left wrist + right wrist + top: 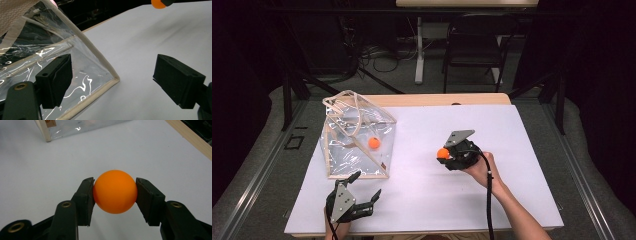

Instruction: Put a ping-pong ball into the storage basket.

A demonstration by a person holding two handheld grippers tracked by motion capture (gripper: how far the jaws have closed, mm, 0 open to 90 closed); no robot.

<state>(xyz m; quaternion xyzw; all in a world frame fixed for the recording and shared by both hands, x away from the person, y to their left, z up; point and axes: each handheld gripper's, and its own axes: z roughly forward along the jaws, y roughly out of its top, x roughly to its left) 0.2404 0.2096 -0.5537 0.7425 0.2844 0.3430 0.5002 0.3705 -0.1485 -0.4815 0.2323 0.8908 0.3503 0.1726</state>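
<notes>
— Right of the clear bag (357,135), what have you got?

— My right gripper (443,153) pinches an orange ball (115,191) above the white table (422,200), well apart from the bag. One ball (374,143) already sits inside it, so I judge this one is left to drop in.

— And your other hand?

— My left gripper (364,186) is spread wide, holding nothing, just beside the bag's near corner. Bare tabletop lies between the held ball and the bag; its opening faces up.
</notes>
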